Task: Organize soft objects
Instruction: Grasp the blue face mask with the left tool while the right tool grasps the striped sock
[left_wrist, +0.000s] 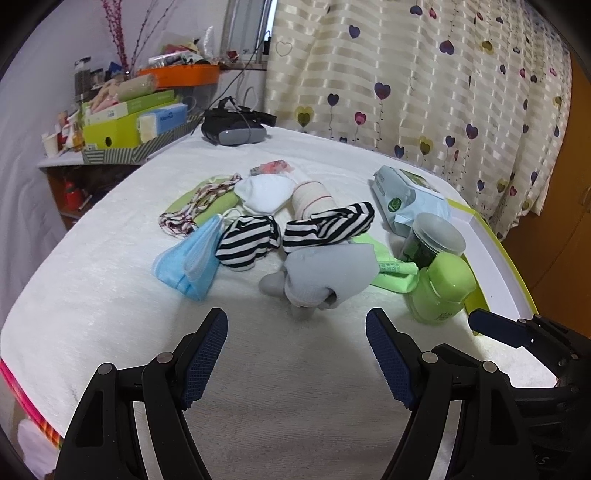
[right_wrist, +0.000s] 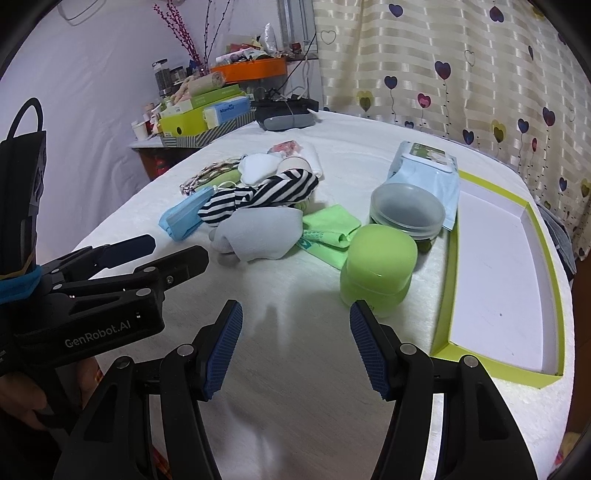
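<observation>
Both grippers hover spread and empty over the white towel, short of the pile of soft things.

In the left wrist view we see our left gripper (left_wrist: 295, 343) with its fingers wide apart, holding and touching nothing; the grey sock (left_wrist: 325, 275) lies just beyond it, with the striped socks (left_wrist: 291, 229) and blue face mask (left_wrist: 190, 262) behind. In the right wrist view our right gripper (right_wrist: 295, 332) is likewise released and empty, its right pad (right_wrist: 369, 350) just before the green bottle (right_wrist: 378, 264); the green-rimmed tray (right_wrist: 550, 258) lies to the right.
</observation>
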